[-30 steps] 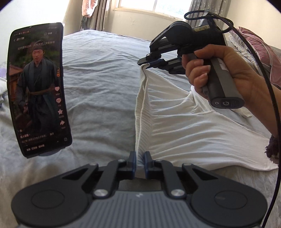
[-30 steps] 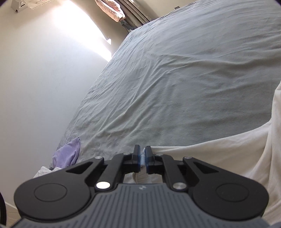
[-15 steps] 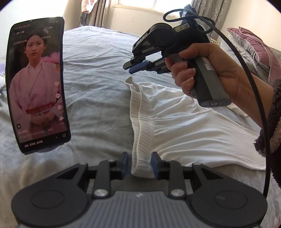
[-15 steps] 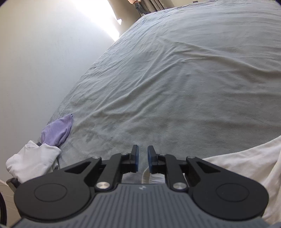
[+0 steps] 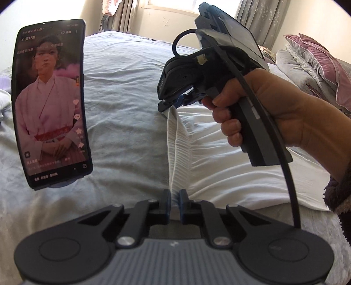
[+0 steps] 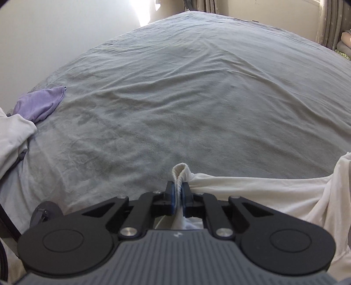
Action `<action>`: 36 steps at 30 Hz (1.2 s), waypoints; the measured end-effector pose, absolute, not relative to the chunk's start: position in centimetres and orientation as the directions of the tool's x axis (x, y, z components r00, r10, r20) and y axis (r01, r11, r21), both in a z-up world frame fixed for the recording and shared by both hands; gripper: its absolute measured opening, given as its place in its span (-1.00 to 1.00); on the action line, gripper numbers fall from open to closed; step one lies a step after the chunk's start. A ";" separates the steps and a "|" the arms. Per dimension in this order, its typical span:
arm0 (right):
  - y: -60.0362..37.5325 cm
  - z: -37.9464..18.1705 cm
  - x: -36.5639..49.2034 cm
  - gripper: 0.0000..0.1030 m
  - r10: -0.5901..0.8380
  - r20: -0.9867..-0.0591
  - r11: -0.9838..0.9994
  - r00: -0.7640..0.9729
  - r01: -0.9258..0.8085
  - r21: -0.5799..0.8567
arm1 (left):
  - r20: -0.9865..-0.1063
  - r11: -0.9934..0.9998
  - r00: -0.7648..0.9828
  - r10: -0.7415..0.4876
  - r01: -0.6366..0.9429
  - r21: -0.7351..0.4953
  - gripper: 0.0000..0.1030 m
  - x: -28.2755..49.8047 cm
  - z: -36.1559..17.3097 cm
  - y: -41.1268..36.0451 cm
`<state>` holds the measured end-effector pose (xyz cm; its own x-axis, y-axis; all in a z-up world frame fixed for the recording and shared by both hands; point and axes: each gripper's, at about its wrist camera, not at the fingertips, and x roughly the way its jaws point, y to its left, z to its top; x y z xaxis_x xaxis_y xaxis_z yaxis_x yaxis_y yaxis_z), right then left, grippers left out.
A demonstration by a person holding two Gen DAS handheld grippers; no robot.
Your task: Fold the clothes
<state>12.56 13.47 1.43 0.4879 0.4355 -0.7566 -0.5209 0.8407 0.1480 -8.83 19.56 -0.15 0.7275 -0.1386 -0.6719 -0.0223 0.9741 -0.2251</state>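
The white garment lies on the near right part of a grey bed sheet, its ribbed hem drawn in a line running from near to far. The left hand-held gripper is clamped on the hem's near end and the right hand-held gripper, held by a hand, is clamped on its far end; from the right wrist view a small loop of hem stands up past the closed pads. Both sets of jaws have just been closing: half a second ago they stood apart, with the hem lying slack on the bed between the left pair and below the right one. The sheet spreads wrinkled toward curtains and a bright window at the far wall. A purple cloth and a pale one lie at the bed's left edge, bedding is piled far right, and a phone stands upright on the left.
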 end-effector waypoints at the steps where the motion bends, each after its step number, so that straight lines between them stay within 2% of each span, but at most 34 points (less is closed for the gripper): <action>1: 13.6 1.7 12.6 -0.83 0.450 -0.743 0.838 0.495 -0.522 0.159 | -0.665 0.975 0.735 -0.132 -0.023 -0.219 -0.89 -8.9 0.0 19.6; 5: 15.3 2.2 12.5 -0.84 0.498 -0.708 0.812 0.500 -0.555 0.179 | -0.675 0.982 0.732 -0.096 -0.042 -0.186 -0.89 -8.6 -0.1 19.9; 8: 17.1 0.6 12.6 -0.83 0.481 -0.739 0.805 0.471 -0.572 0.159 | -0.697 0.984 0.712 -0.087 -0.049 -0.174 -0.87 -8.3 -0.6 20.0; 12: 17.1 -0.4 12.7 -0.64 0.496 -0.732 0.804 0.467 -0.566 0.183 | -0.704 0.985 0.705 -0.083 -0.051 -0.167 -0.82 -8.2 -0.5 19.8; 13: 16.7 -0.1 12.7 -0.41 0.512 -0.730 0.797 0.453 -0.567 0.207 | -0.704 0.984 0.706 -0.084 -0.054 -0.172 -0.81 -8.2 -0.4 19.8; 14: 16.3 0.2 12.8 -0.26 0.530 -0.726 0.789 0.438 -0.569 0.232 | -0.703 0.983 0.707 -0.085 -0.057 -0.177 -0.78 -8.3 -0.2 19.9; 15: 15.9 0.6 12.7 0.06 0.540 -0.721 0.785 0.434 -0.569 0.246 | -0.702 0.983 0.707 -0.082 -0.060 -0.176 -0.67 -8.4 -0.1 19.9; 16: 15.4 1.2 12.6 0.20 0.546 -0.713 0.783 0.439 -0.569 0.250 | -0.702 0.983 0.708 -0.079 -0.063 -0.174 -0.48 -8.5 0.1 19.8; 18: 14.5 2.2 12.4 0.24 0.551 -0.706 0.780 0.445 -0.576 0.245 | -0.693 0.985 0.718 -0.056 -0.072 -0.154 -0.22 -8.9 0.6 19.7; 25: 8.5 4.9 12.4 0.24 0.510 -0.692 0.816 0.510 -0.541 0.203 | -0.627 0.991 0.779 0.000 -0.082 -0.102 -0.11 -9.8 2.8 18.9; 30: 1.8 5.6 12.8 0.24 0.438 -0.695 0.872 0.570 -0.458 0.175 | -0.597 0.994 0.802 -0.009 -0.057 -0.091 -0.05 -8.5 4.0 17.7; 36: -6.1 5.8 12.8 0.24 0.339 -0.696 0.930 0.633 -0.337 0.147 | -0.592 0.995 0.805 -0.042 -0.018 -0.095 0.17 -6.3 4.6 15.6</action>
<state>12.84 -6.06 5.83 0.6330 0.3393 -0.6958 -0.3371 0.9300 0.1468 -6.29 15.63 4.62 0.8049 -0.0424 -0.5920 -0.0178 0.9953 -0.0955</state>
